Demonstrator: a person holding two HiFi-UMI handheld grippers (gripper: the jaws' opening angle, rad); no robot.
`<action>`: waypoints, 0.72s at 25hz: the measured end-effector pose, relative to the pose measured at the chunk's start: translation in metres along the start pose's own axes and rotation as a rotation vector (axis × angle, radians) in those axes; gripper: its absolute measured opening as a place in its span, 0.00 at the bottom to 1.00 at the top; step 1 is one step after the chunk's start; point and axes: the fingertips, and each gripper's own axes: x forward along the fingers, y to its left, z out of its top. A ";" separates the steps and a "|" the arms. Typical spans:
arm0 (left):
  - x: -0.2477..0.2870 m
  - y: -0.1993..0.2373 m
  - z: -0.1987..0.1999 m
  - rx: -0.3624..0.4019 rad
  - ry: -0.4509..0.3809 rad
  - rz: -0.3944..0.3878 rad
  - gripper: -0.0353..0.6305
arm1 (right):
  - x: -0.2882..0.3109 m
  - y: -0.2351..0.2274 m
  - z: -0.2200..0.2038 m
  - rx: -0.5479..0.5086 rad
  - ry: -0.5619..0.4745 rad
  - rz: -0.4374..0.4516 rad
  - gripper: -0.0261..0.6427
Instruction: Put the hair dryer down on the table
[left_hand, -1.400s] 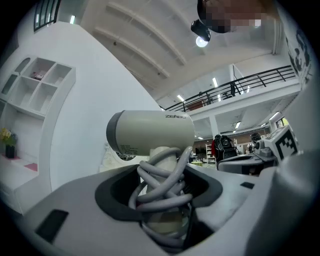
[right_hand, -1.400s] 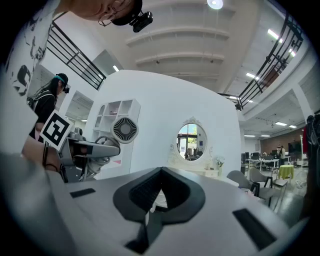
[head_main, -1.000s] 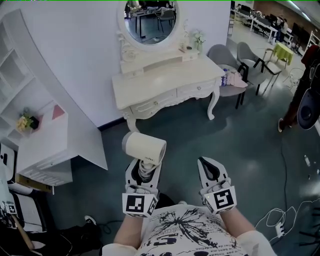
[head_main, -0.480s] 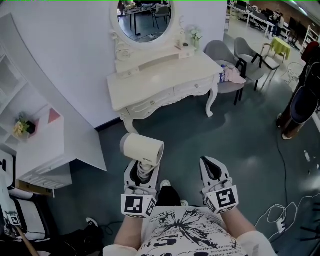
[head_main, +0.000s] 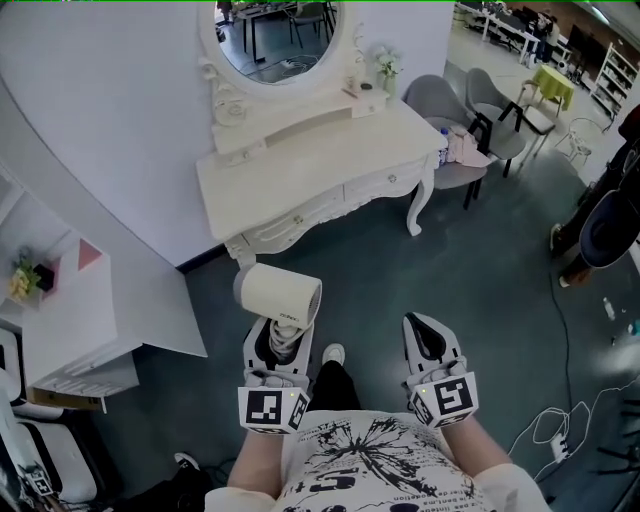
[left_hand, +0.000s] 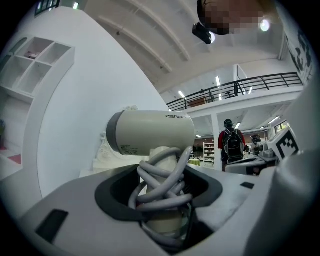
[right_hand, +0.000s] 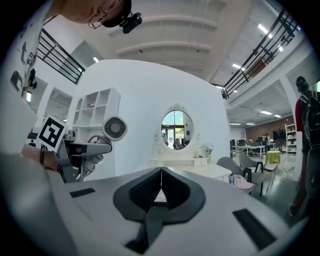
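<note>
A cream hair dryer (head_main: 279, 295) stands upright in my left gripper (head_main: 276, 345), which is shut on its handle; the grey cord is wound round that handle (left_hand: 162, 186). Its barrel (left_hand: 151, 132) lies across above the jaws, and its round rear grille (right_hand: 115, 128) shows in the right gripper view. My right gripper (head_main: 427, 340) is shut with nothing in it, held level beside the left one. The white dressing table (head_main: 300, 170) with an oval mirror (head_main: 276, 35) stands ahead against the curved wall, and both grippers are held well short of it, over the floor.
Small items sit on the table's raised back shelf (head_main: 365, 90). Grey chairs (head_main: 452, 120) stand to the table's right. A white shelf unit (head_main: 70, 310) is at the left. A person (head_main: 605, 215) stands at the far right; cables (head_main: 580, 430) lie on the floor.
The dressing table has slid lower and leftward in the head view and looms larger. Both grippers keep the same pose, the dryer still held.
</note>
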 end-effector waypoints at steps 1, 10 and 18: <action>0.013 0.008 0.001 -0.001 -0.002 -0.006 0.44 | 0.014 -0.004 0.001 0.001 0.002 -0.008 0.07; 0.127 0.089 0.017 0.015 -0.007 -0.078 0.44 | 0.150 -0.030 0.029 0.002 0.000 -0.065 0.07; 0.193 0.148 0.026 0.036 0.003 -0.103 0.44 | 0.241 -0.035 0.046 0.012 0.007 -0.081 0.07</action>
